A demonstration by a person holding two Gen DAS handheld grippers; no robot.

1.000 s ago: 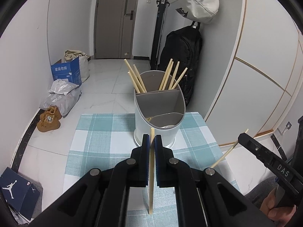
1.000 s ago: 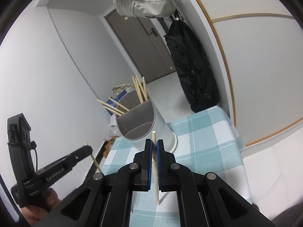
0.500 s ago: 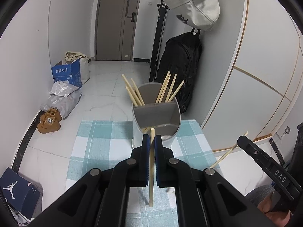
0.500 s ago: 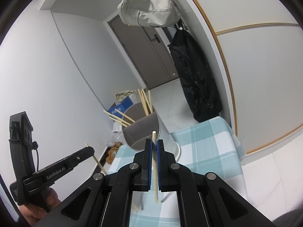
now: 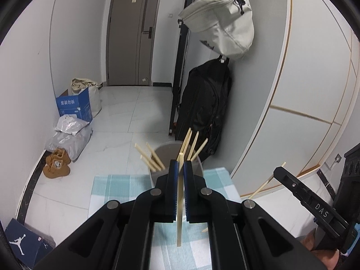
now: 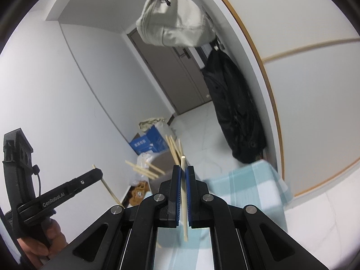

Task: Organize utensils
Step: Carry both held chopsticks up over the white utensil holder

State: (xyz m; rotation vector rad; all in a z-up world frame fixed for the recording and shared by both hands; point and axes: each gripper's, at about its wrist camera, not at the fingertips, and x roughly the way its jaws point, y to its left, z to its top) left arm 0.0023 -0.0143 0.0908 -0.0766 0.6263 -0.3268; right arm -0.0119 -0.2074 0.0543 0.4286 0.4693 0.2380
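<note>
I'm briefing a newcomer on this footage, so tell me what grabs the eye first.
Each gripper is shut on a single wooden chopstick: the left gripper and the right gripper both hold theirs nearly upright. Just beyond them stands a grey utensil holder on a teal checked tablecloth, with more chopsticks fanning out of it.

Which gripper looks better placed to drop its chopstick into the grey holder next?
Probably the left gripper: its chopstick hangs upright, lined up with the grey holder straight ahead. The right gripper has the holder off to its left.
</note>
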